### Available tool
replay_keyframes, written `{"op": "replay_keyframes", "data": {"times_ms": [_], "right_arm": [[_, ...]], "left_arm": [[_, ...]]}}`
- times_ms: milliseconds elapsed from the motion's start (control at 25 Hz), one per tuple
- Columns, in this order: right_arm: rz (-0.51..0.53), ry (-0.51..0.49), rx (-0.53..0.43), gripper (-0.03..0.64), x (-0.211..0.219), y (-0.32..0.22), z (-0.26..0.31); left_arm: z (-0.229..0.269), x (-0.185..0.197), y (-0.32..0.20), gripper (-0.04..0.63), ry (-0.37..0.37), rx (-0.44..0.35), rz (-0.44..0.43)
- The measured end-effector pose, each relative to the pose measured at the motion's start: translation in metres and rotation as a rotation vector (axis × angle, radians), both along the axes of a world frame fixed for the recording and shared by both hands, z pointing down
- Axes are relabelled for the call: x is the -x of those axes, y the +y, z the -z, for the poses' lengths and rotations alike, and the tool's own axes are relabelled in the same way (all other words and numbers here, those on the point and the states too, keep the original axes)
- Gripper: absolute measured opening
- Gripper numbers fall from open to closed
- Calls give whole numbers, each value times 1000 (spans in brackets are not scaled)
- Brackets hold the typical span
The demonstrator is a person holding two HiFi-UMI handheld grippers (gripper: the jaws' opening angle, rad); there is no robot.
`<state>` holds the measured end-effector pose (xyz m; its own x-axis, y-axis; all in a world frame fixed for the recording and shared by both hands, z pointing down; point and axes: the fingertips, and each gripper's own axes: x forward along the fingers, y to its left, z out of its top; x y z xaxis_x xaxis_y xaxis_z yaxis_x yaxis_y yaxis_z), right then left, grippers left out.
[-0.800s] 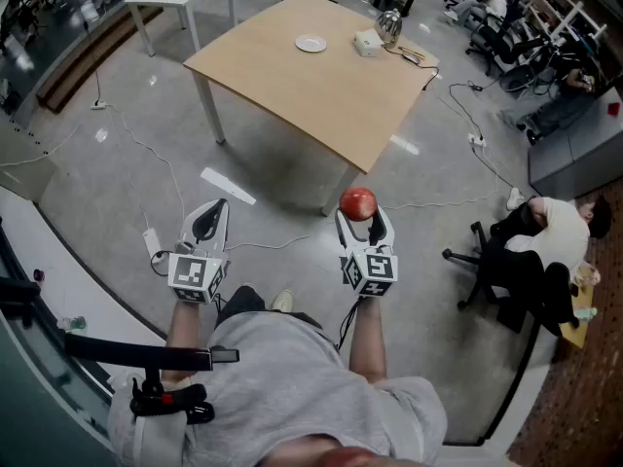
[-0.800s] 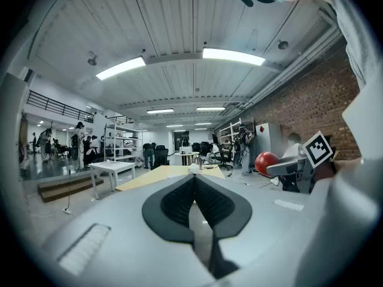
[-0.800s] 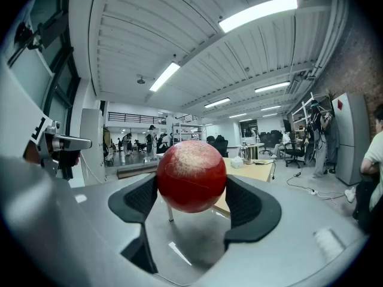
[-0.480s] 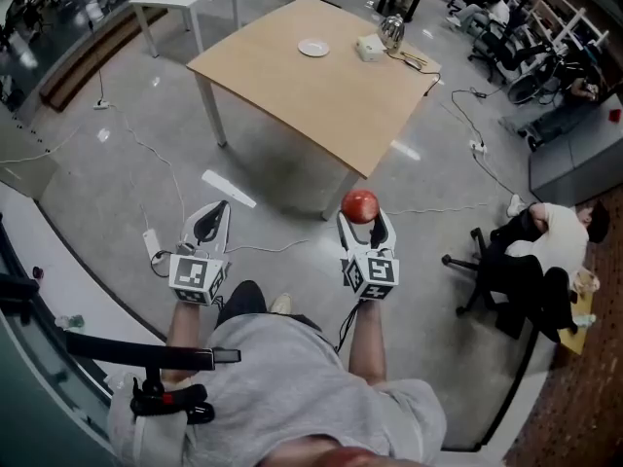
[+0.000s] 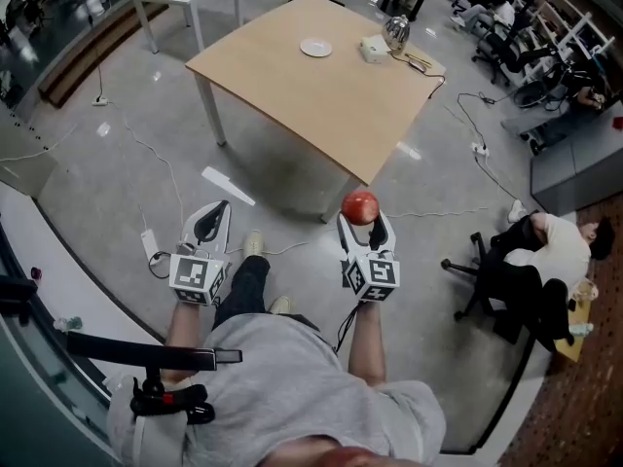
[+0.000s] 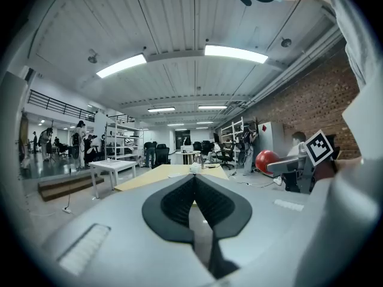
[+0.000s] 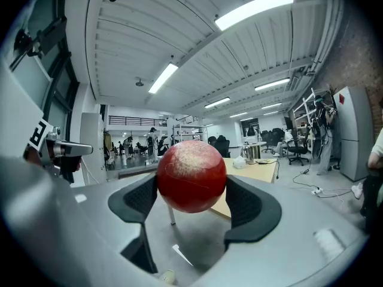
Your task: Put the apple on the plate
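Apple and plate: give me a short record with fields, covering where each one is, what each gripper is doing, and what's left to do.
apple: red, clamped in the right gripper, over the floor
plate: small, white, looks empty, on the far part of the wooden table
left gripper: jaws together, holding nothing
gap: apple well short of the table's near corner
left to do: carry the apple to the plate and set it down

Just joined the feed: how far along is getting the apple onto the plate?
Done: the right tool grips the apple. In hand: it is held over the floor, short of the table. Left: reach the plate on the table's far side and set the apple down.
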<state>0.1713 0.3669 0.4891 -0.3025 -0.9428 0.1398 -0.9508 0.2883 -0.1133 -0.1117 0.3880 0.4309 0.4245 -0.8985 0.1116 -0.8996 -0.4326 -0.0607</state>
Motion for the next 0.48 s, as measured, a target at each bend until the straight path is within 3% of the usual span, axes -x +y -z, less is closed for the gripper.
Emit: {"op": "replay_keyframes", "data": {"times_ms": [480], "right_arm": [[-4, 7, -3, 364, 4, -102, -3]], "left_arm": [[-4, -4, -111, 18, -2, -1, -32]]}}
